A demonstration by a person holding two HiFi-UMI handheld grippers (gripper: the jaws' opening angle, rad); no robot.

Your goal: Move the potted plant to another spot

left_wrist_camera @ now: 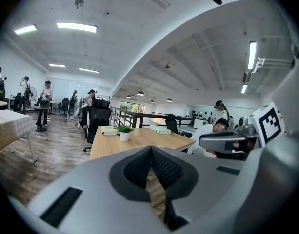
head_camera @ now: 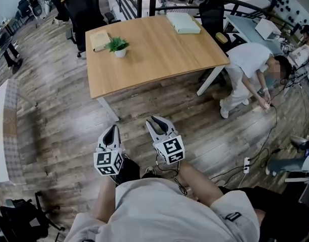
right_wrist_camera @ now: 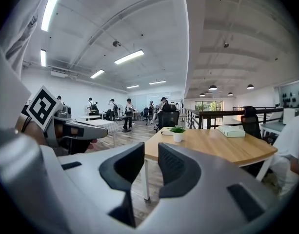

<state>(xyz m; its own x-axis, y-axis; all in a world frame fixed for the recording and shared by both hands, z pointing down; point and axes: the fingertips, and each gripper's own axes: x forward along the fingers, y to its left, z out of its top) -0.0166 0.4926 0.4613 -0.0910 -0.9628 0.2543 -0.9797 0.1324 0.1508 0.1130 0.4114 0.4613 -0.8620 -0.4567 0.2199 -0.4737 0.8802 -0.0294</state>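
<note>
A small potted plant (head_camera: pixel 117 46) in a white pot stands near the far left corner of the wooden table (head_camera: pixel 159 59), well ahead of both grippers. It also appears in the left gripper view (left_wrist_camera: pixel 124 133) and the right gripper view (right_wrist_camera: pixel 177 133). My left gripper (head_camera: pixel 113 128) hangs over the floor short of the table, its jaws shut and empty (left_wrist_camera: pixel 151 149). Beside it, my right gripper (head_camera: pixel 157 120) stands open by a narrow gap, with nothing between the jaws (right_wrist_camera: pixel 151 152).
A tan book (head_camera: pixel 100 39) lies just left of the plant and a pale green book (head_camera: pixel 183 22) at the table's far right. A person (head_camera: pixel 250 64) crouches on the floor right of the table. A black chair (head_camera: pixel 83 9) stands behind it, and a power strip (head_camera: pixel 246 164) lies at right.
</note>
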